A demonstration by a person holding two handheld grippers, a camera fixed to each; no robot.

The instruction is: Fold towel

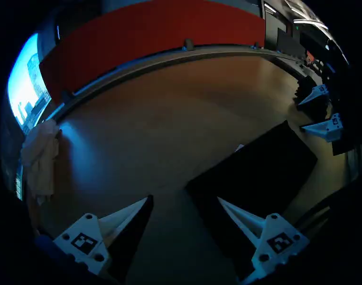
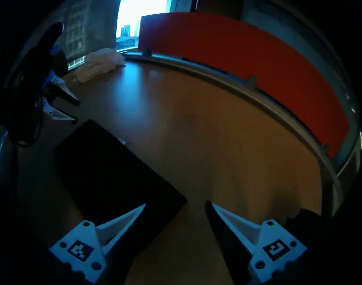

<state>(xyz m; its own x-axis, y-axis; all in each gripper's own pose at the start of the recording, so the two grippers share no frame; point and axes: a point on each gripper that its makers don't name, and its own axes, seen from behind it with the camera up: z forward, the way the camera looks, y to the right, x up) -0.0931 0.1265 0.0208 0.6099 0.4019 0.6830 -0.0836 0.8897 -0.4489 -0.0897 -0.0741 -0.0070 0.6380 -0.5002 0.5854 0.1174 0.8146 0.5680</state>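
Observation:
A dark, flat folded towel lies on the wooden table; in the right gripper view the dark towel reaches from the left toward the bottom middle. My left gripper is open, its right finger over the towel's near edge, its left finger over bare wood. My right gripper is open above the towel's near corner. The right gripper also appears far off at the towel's other end, and the left gripper appears at the left edge of the right gripper view.
A pale crumpled cloth lies at the table's far corner by the window, seen too as a pale cloth. A red partition with a metal rail runs along the table's back edge. Bare wood lies between towel and partition.

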